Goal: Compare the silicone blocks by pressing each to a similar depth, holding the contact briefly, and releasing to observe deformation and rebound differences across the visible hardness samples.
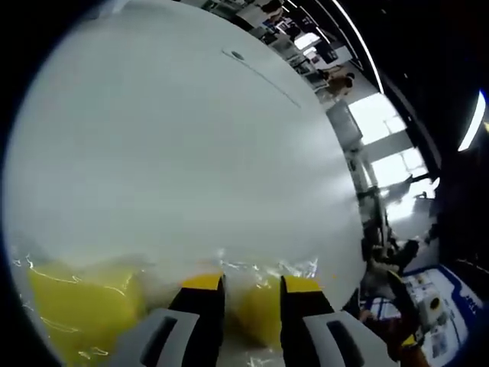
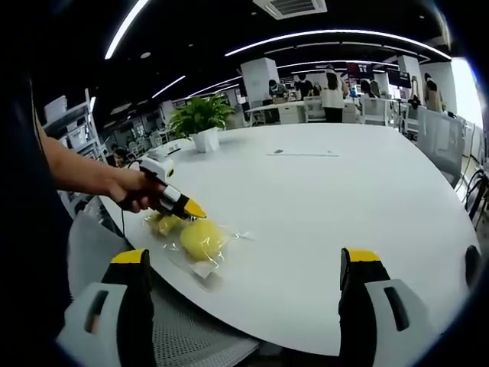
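Yellow silicone blocks in clear plastic wrap lie near the table's edge. In the right gripper view a large round block (image 2: 202, 238) lies beside a smaller block (image 2: 163, 224). A hand holds my left gripper (image 2: 189, 207) with its yellow tips down on them. In the left gripper view the left gripper (image 1: 252, 284) has its jaws drawn close together, with one yellow block (image 1: 256, 315) filling the narrow gap. Another block (image 1: 76, 306) lies to the left. My right gripper (image 2: 244, 264) hangs wide open near the table edge, nothing between its jaws.
The white table (image 2: 336, 191) stretches far beyond the blocks. A potted plant (image 2: 200, 122) stands at its far left end. A mesh chair seat (image 2: 191, 336) sits just below the near edge. Several people stand at desks in the background.
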`<action>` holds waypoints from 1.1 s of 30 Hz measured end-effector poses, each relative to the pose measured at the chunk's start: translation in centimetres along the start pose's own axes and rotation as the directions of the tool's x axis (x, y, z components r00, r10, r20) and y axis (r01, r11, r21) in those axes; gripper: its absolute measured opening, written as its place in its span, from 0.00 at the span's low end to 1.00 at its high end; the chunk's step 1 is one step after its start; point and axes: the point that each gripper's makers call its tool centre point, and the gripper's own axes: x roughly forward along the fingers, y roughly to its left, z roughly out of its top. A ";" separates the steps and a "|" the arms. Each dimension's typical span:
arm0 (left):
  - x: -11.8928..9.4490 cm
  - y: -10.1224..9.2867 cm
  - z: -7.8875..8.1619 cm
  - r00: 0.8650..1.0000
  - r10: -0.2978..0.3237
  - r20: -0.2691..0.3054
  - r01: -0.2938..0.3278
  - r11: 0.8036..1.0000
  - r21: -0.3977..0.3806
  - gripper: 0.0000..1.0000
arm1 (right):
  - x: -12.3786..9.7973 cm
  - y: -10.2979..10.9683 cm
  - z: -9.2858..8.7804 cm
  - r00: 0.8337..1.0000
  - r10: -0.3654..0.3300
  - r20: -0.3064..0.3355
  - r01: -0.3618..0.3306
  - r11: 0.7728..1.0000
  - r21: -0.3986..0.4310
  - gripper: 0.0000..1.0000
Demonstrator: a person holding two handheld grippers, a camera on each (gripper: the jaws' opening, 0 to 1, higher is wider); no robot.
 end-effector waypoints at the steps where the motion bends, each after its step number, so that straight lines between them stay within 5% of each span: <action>1: -0.1 0.0 0.0 1.000 0.002 0.000 -0.002 1.000 -0.006 0.24 | 0.0 0.1 0.0 1.000 0.000 -0.002 0.000 1.000 -0.003 0.96; 18: 0.4 -0.3 0.3 0.999 -0.015 0.029 0.015 1.000 -0.004 0.00 | -0.5 -0.6 -0.3 1.000 -0.022 0.000 0.022 1.000 0.016 0.96; 33: 0.0 -0.9 0.2 0.998 -0.058 0.039 0.061 0.994 -0.093 0.00 | -0.6 -0.7 -0.1 1.000 -0.022 0.000 0.022 0.999 0.032 0.96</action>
